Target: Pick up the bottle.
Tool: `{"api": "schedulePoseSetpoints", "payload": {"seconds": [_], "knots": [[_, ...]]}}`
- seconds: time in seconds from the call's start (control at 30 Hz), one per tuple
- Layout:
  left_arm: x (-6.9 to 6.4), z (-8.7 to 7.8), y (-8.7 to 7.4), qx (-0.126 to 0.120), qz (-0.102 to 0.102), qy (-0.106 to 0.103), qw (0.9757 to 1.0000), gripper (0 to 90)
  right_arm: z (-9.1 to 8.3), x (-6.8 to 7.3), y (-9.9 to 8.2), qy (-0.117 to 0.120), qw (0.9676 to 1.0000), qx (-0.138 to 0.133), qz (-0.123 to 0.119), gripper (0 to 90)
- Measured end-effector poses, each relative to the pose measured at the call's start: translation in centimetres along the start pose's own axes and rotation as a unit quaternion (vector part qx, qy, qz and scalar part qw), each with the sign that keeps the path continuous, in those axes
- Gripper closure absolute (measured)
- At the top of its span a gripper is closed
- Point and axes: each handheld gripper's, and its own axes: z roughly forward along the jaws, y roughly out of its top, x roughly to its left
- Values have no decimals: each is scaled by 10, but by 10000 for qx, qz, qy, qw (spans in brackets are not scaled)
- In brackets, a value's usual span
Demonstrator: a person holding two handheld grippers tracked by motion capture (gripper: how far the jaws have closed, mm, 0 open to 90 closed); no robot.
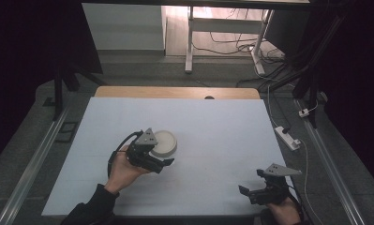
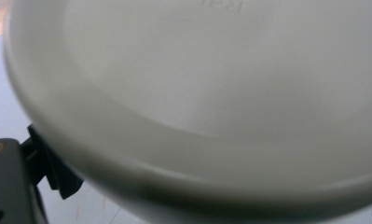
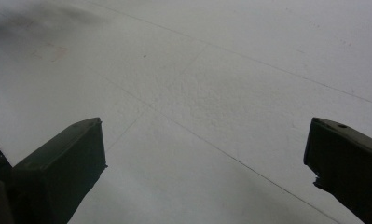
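Reaching at centre-left of the high view, the left gripper [image 1: 162, 161] appears to be grasping the white round lid [image 1: 164, 142]; lifting likely follows. The right gripper [image 1: 251, 192] rests lower right, jaws spread.

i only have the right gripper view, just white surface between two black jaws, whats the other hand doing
Observer: In the high view the left gripper is at a round white dish left of the table's middle.
Operator: is it holding the dish
Observer: I cannot tell. In the left gripper view the dish sits very close to the camera, with one black jaw beside its rim at lower left; a closed grip isn't visible.
Operator: and where am i relative to that
Observer: Your right gripper is near the table's front right corner, well apart from the dish, jaws wide open with nothing between them.
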Motion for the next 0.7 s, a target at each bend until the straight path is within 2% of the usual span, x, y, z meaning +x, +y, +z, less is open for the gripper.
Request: {"api": "schedulePoseSetpoints", "payload": {"seconds": [0.4, 0.7], "knots": [[-2, 14, 20, 7, 115, -111, 9999, 72, 0, 0, 0, 3, 10000, 0, -5, 0], [-7, 25, 28, 20, 186, -239, 9995, 73, 0, 0, 0, 2, 10000, 1, -3, 0]]}}
